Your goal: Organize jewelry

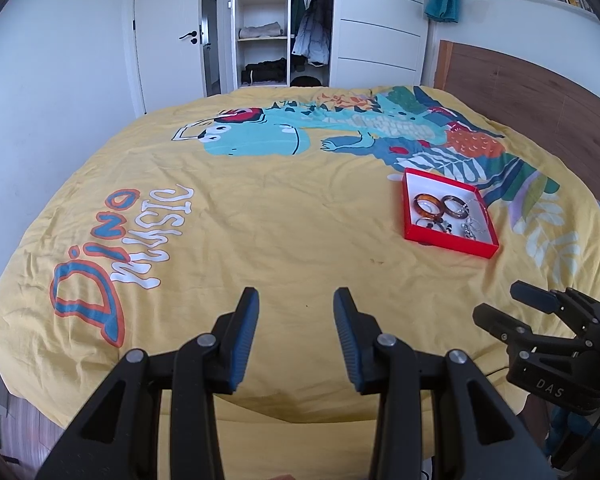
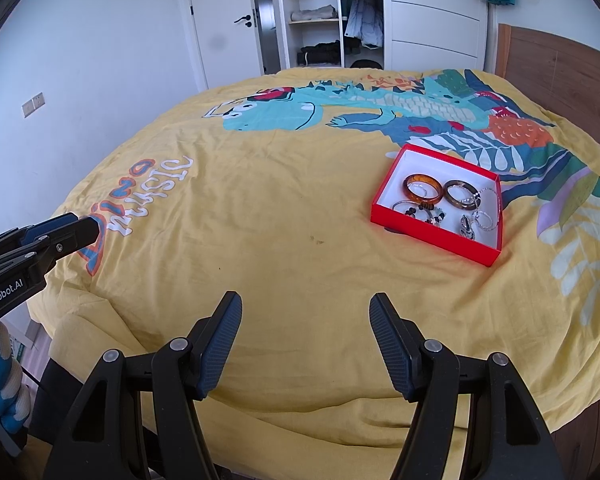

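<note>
Red box (image 2: pixel 436 236) sits on the yellow duvet (image 2: pixel 260 240), toward the headboard side, with all the jewelry I can see already inside it: an amber bangle (image 2: pixel 421 188), a darker brown bangle (image 2: pixel 461 194), a beaded bracelet (image 2: pixel 424 213) and a tangle of silver chains (image 2: pixel 480 216). No loose pieces visible on the bedding in either view, so my read is the gathering part looks done, or sorting inside the box hasn't begun; can't tell which from this. No lid in sight.

My right gripper (image 2: pixel 306 344) hangs over the near edge of the bed, fingers spread wide, nothing between them. Box lies ahead and to the right of it, well apart, no contact. My left gripper (image 1: pixel 296 336) is also spread and holding nothing, over the near part of the duvet; from its camera the box (image 1: pixel 448 236) is ahead and far to the right, clearly closer to the right gripper. Contents are piled touching each other, chains overlapping the brown bangle, so picking one piece cleanly may drag another.
</note>
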`<state>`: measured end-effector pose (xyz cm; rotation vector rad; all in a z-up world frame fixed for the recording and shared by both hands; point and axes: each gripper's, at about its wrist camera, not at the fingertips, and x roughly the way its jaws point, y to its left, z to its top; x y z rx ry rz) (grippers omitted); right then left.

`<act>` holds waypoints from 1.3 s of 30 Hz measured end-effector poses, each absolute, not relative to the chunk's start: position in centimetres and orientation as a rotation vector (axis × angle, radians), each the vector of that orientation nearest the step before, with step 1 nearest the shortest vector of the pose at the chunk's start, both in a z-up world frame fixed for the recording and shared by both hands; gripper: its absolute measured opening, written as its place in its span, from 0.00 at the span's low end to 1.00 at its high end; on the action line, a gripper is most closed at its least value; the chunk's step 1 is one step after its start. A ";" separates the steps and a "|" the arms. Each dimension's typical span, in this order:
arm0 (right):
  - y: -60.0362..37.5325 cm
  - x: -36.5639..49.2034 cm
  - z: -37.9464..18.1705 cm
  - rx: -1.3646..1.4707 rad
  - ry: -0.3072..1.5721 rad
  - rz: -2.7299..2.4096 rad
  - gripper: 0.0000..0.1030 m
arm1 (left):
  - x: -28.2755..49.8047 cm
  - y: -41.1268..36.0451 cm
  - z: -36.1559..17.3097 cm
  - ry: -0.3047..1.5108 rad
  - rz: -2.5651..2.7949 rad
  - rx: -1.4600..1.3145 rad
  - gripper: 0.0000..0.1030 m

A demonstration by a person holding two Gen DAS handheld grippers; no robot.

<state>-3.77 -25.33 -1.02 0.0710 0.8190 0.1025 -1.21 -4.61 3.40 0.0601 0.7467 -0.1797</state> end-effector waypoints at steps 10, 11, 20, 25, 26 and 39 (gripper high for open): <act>-25.4 -3.9 -1.2 0.070 0.821 0.103 0.64 | -1.2 -4.6 3.4 0.746 -0.180 0.062 0.36; -25.5 -3.9 -1.2 0.070 0.821 0.102 0.64 | -1.2 -4.6 3.4 0.747 -0.180 0.061 0.36; -26.1 -4.1 -1.5 0.072 0.825 0.101 0.64 | -1.2 -4.6 3.3 0.747 -0.181 0.062 0.36; -26.2 -3.9 -1.3 0.072 0.827 0.099 0.64 | -1.2 -4.6 3.3 0.746 -0.180 0.061 0.36; -26.2 -3.9 -1.3 0.072 0.827 0.099 0.64 | -1.2 -4.6 3.3 0.746 -0.180 0.061 0.36; -26.6 -3.9 -1.2 0.078 0.823 0.081 0.66 | -1.2 -4.6 3.3 0.747 -0.181 0.062 0.36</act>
